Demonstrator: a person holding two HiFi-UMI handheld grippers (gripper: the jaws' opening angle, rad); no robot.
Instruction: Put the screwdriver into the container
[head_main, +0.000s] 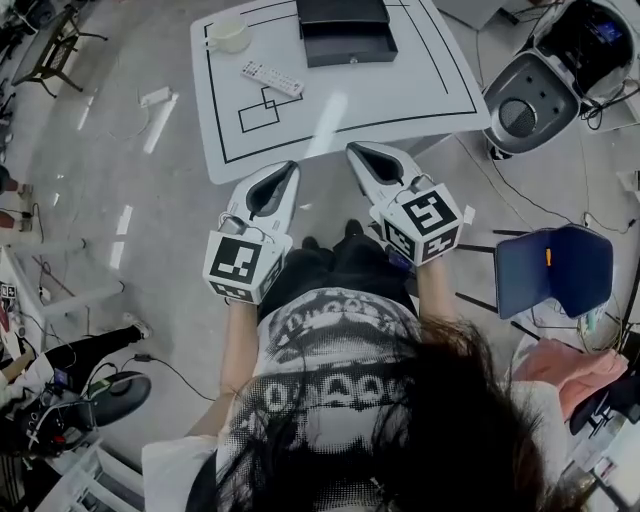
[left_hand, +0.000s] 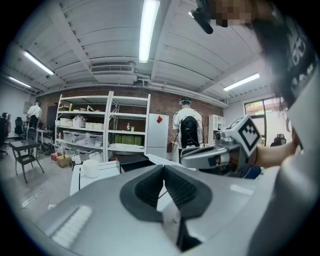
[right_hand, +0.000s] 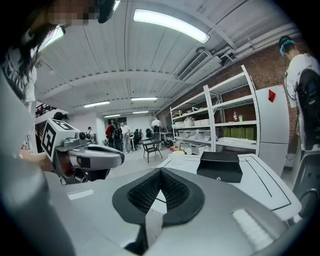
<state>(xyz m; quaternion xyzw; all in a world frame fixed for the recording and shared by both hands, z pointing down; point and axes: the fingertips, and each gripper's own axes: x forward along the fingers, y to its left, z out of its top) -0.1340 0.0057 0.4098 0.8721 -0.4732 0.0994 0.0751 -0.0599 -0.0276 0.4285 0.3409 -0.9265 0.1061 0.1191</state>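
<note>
The person stands at the near edge of a white rectangular table marked with black lines (head_main: 400, 100), forearms stretched forward from the waist, one gripper in each hand. The left gripper (head_main: 288, 170) and the right gripper (head_main: 358, 152) are held side by side, near each other but apart. Both point towards the table and tilt slightly down, and their tips lean a little towards one another at the table's near edge. Each carries its cube of square markers at the wrist end.

In the left gripper view, the left gripper (left_hand: 163, 172) has its ribbed black pads pressed together with nothing between them. The right gripper view shows the same of the right gripper (right_hand: 160, 175): pads met, empty.

There are two grippers and one table, and three things lie on that table. One black rectangular container (head_main: 345, 35) stands open at the far edge, about the middle, well apart from both grippers. One pale mug with a handle (head_main: 227, 35) stands at the far left corner. One white flat oblong thing with rows of small buttons (head_main: 272, 78) lies between the mug and the container, nearer the person, beside a small drawn rectangle.

I cannot make out a screwdriver in any view.

One blue chair (head_main: 555, 268) stands on the floor to the person's right.
</note>
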